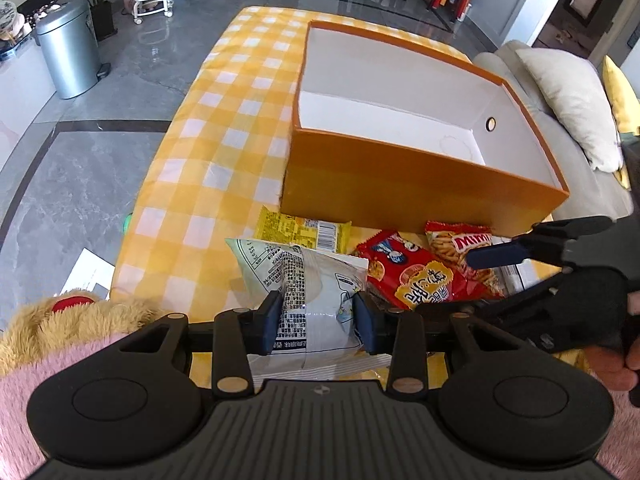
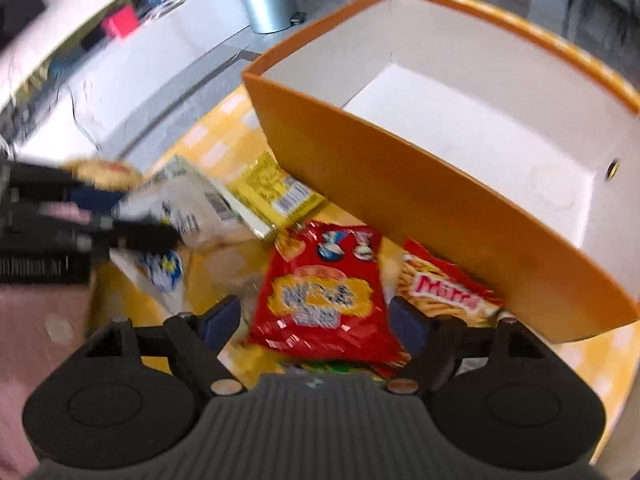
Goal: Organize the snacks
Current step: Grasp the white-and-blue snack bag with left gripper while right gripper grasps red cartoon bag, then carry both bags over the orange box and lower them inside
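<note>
In the left wrist view the left gripper [image 1: 316, 316] has its blue pads pressed on both sides of a white packet [image 1: 316, 300] with black print, so the jaws are clamped on it. Past the packet a yellow packet [image 1: 304, 232] lies flat on the checked cloth [image 1: 224, 128], touching the near wall of the orange box [image 1: 400, 184]. To its right a red packet [image 1: 408, 276] lies face up, and a Mimi packet [image 1: 460, 248] sits just beside it against the box wall. The box is open at the top, white inside, with nothing in it and a round hole in its right wall. The right gripper [image 1: 500, 256] reaches in from the right over the Mimi packet, held by a hand [image 1: 624, 344] in a dark glove; only one blue finger shows clearly here. A furry sleeve [image 1: 60, 340] fills the lower left corner. A metal bin [image 1: 68, 52] stands on the grey floor, and a sofa with a cushion [image 1: 572, 104] lies right of the table. The right wrist view is blurred. The right gripper [image 2: 316, 320] hangs over the red packet [image 2: 324, 296] with jaws spread wide, and the pads stand clear of the packet's edges. The Mimi packet [image 2: 444, 292] lies right of it, partly under the box [image 2: 400, 192] edge. The yellow packet [image 2: 272, 188] lies beyond, and at left the left gripper [image 2: 132, 232] holds the white packet [image 2: 176, 216].
</note>
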`<state>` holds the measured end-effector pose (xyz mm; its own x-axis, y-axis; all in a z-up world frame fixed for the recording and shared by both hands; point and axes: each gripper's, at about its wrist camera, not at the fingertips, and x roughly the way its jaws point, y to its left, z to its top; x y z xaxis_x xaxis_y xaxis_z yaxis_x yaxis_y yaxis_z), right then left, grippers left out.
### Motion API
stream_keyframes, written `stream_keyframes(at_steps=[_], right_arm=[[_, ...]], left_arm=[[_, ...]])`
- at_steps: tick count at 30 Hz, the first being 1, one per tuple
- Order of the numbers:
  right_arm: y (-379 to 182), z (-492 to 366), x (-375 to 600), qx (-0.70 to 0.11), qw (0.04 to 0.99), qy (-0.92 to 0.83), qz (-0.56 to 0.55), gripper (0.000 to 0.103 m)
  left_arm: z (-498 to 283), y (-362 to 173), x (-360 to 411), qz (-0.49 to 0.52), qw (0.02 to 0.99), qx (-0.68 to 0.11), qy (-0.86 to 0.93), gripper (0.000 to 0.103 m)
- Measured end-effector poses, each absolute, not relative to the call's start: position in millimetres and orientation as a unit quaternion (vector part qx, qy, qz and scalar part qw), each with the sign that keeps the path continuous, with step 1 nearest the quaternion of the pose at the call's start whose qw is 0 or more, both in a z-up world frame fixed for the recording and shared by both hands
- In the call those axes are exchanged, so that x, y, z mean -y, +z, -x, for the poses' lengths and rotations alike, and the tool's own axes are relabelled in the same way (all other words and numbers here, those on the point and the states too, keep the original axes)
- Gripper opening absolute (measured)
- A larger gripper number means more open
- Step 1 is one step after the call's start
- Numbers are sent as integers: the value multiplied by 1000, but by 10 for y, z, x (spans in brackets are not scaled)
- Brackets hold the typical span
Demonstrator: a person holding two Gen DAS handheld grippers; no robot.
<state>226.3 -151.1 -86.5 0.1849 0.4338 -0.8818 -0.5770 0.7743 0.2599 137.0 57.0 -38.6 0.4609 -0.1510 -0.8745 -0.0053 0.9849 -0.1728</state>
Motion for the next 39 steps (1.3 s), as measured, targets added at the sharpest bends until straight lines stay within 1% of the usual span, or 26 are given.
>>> stream_keyframes(at_steps=[5, 10, 11, 12, 14, 18, 19, 20, 23, 25, 30, 31, 33, 34, 35, 39], right_arm=[[-1026, -2402, 1356, -584, 758, 289, 27, 77], [-1095, -2436, 1193, -587, 762, 269, 60, 76], [-1112, -2441, 1182, -588, 761, 265, 66, 72], [-1131, -2446, 1174, -590, 761, 262, 70, 71], [-1128, -2469, 1207, -589, 763, 260, 67, 62], [-1047, -2442, 1288, -586, 764, 264, 47, 59], [-1005, -2409, 1302, -582, 766, 271, 41, 26], [-965, -2383, 1316, -580, 764, 281, 29, 15], [-775, -2274, 1385, -566, 775, 280, 16, 10], [-717, -2224, 1428, -561, 780, 277, 17, 0], [-639, -2168, 1557, -552, 789, 270, 9, 0], [-635, -2174, 1564, -552, 789, 269, 9, 1], [-676, -2242, 1552, -558, 785, 269, 2, 26], [-704, -2282, 1543, -564, 781, 268, -2, 50], [-714, -2314, 1546, -569, 778, 267, -4, 62], [-823, -2438, 1425, -596, 758, 265, 9, 67]], left_arm=[[-1378, -377, -629, 80, 852, -516, -35, 44], [-1390, -374, -672, 92, 852, -515, -32, 44], [-1388, -370, -673, 93, 852, -515, -32, 44], [-1385, -365, -675, 93, 852, -514, -33, 44], [-1371, -346, -681, 94, 853, -512, -33, 44], [-1327, -280, -684, 96, 857, -505, -35, 44], [-1311, -257, -684, 96, 858, -503, -36, 44], [-1295, -232, -684, 95, 860, -500, -39, 44], [-1260, -162, -673, 94, 865, -492, -44, 44], [-1261, -150, -663, 93, 865, -491, -45, 44], [-1269, -139, -600, 84, 866, -490, -53, 44], [-1293, -158, -585, 81, 866, -491, -55, 44], [-1343, -205, -561, 72, 864, -496, -52, 44], [-1361, -218, -560, 73, 864, -496, -53, 44], [-1376, -222, -566, 75, 864, -496, -55, 44], [-1393, -205, -608, 77, 865, -493, -47, 44]])
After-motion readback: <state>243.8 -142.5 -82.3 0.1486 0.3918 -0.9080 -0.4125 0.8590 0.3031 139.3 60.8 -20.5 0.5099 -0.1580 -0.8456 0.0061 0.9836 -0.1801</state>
